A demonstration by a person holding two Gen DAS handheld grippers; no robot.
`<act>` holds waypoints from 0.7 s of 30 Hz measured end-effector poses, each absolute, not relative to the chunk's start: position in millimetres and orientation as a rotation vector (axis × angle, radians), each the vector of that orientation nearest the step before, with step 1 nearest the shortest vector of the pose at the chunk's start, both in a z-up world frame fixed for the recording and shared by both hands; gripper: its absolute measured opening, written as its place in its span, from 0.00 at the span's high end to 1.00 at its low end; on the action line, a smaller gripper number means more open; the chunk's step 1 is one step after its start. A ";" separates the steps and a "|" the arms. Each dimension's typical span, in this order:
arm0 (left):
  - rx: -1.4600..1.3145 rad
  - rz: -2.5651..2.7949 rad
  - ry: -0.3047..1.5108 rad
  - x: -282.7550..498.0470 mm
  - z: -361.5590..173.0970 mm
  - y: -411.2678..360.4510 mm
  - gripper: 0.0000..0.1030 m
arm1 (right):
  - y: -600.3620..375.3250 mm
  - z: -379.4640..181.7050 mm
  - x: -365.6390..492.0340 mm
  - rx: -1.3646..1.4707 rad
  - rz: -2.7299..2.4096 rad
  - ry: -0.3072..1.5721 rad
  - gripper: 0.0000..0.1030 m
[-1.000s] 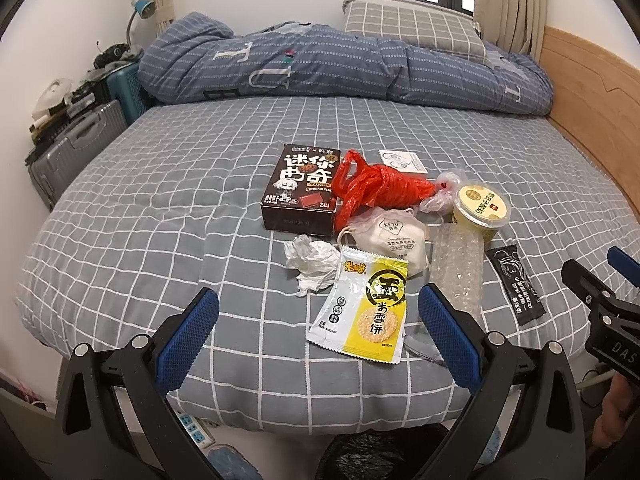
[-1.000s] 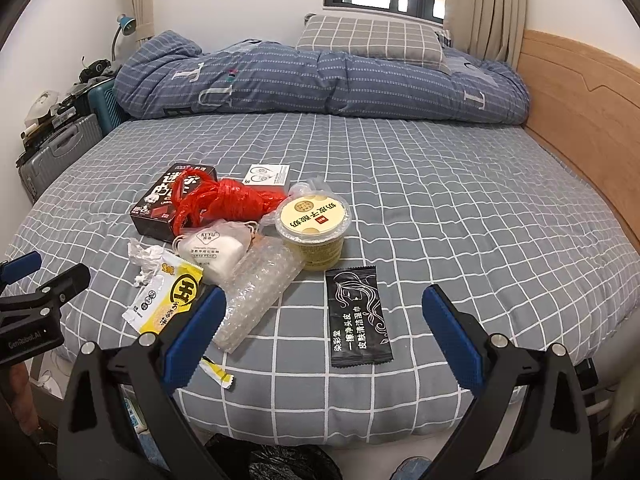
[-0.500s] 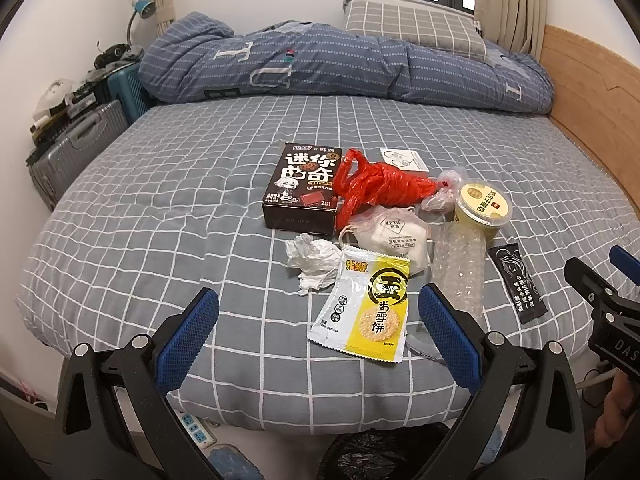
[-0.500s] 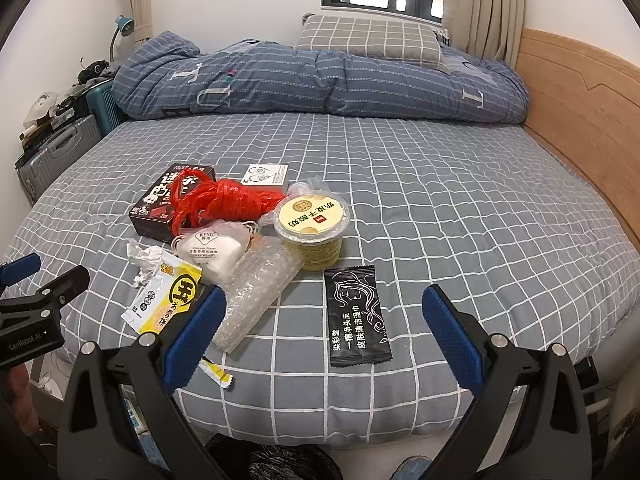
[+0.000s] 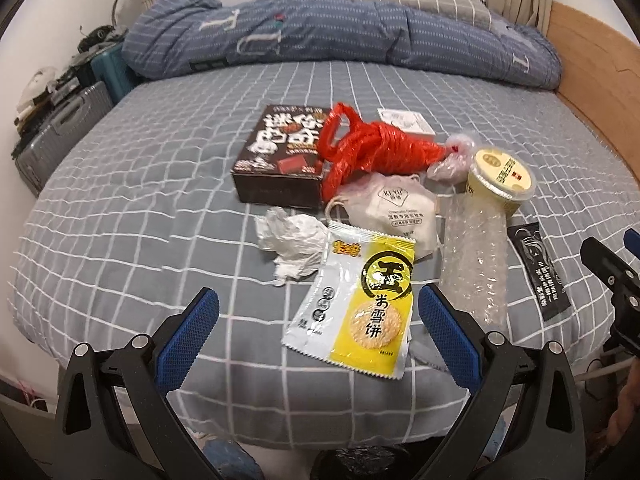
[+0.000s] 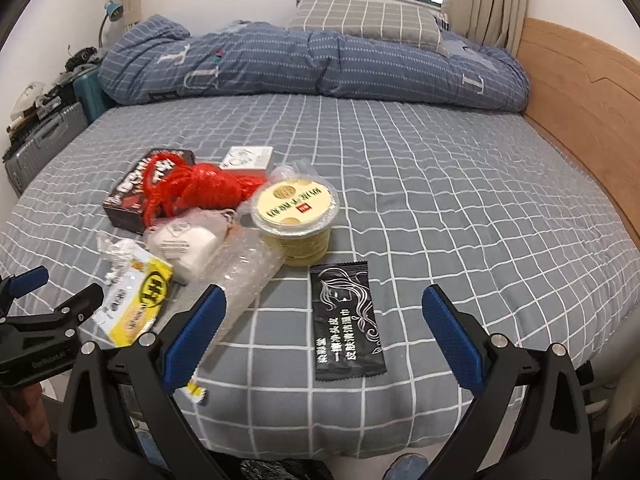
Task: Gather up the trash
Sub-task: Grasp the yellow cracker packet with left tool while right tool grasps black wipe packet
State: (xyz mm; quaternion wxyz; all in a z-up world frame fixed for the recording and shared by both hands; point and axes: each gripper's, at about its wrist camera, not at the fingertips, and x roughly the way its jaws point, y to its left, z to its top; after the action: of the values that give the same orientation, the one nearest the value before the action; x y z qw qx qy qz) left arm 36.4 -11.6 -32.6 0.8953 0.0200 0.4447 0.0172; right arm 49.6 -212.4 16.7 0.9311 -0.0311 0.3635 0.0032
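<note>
Trash lies in a cluster on the grey checked bed [image 5: 120, 208]. A yellow and white snack wrapper [image 5: 356, 304] sits between the tips of my open left gripper [image 5: 316, 328]. Behind it are crumpled white tissue [image 5: 292, 244], a dark snack box [image 5: 286, 152], a red plastic bag [image 5: 368, 148], a white mask [image 5: 396, 208], a clear bubble-wrap roll [image 5: 476, 256] and a yellow lidded cup [image 5: 500, 176]. A black sachet [image 6: 346, 320] lies flat between the tips of my open right gripper [image 6: 324, 332], with the yellow cup [image 6: 296, 216] behind it. Both grippers hover over the bed's near edge, holding nothing.
A rolled blue duvet [image 6: 312, 64] and a checked pillow [image 6: 364, 24] fill the far end. A wooden headboard [image 6: 584, 92] runs along the right. Suitcases [image 5: 60, 136] stand at the left. A black bin bag [image 5: 360, 460] shows below the bed edge.
Both grippers have moved forward and slightly down toward the trash, so the wrapper and the sachet look larger. Nothing on the bed has shifted.
</note>
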 end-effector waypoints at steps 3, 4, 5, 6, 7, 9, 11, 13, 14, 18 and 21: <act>0.044 0.024 0.951 47.5 -44.0 -15.1 0.05 | -218.4 3.2 61.8 -0.068 -0.006 0.784 0.08; 0.044 0.019 0.961 50.8 -47.3 -16.3 0.05 | -219.9 -0.3 64.6 -0.069 -0.010 0.797 0.08; 0.044 0.015 0.969 53.6 -49.9 -17.4 0.05 | -221.6 -3.6 67.4 -0.071 -0.015 0.807 0.08; 0.047 0.008 0.979 57.3 -52.9 -19.2 0.05 | -223.0 -6.7 70.0 -0.070 -0.018 0.815 0.08; 0.050 0.006 0.983 59.4 -54.8 -20.3 0.05 | -224.8 -10.3 72.8 -0.067 -0.019 0.823 0.08; 0.057 0.011 0.990 63.6 -60.6 -21.8 0.05 | -228.1 -20.3 79.7 -0.059 -0.021 0.848 0.08; 0.063 0.010 1.005 67.6 -67.3 -23.2 0.05 | -232.1 -31.1 86.3 -0.049 -0.026 0.876 0.08; 0.068 0.010 1.017 70.5 -72.4 -23.6 0.05 | -235.0 -40.9 92.0 -0.038 -0.030 0.899 0.08; 0.067 0.007 1.024 71.6 -75.1 -23.4 0.05 | -235.7 -44.8 94.1 -0.038 -0.033 0.906 0.08; 0.075 -0.019 1.048 74.7 -83.7 -23.7 0.06 | -234.5 -56.0 99.1 -0.046 -0.035 0.923 0.08; 0.078 -0.040 1.065 77.4 -89.0 -24.4 0.06 | -234.3 -61.7 102.4 -0.037 -0.028 0.932 0.08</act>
State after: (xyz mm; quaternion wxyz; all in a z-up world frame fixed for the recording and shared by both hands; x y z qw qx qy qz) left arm 77.4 -24.4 -89.0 0.8606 0.0369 0.5076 -0.0192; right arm 102.4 -234.3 -61.7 0.8931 -0.0179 0.4493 -0.0137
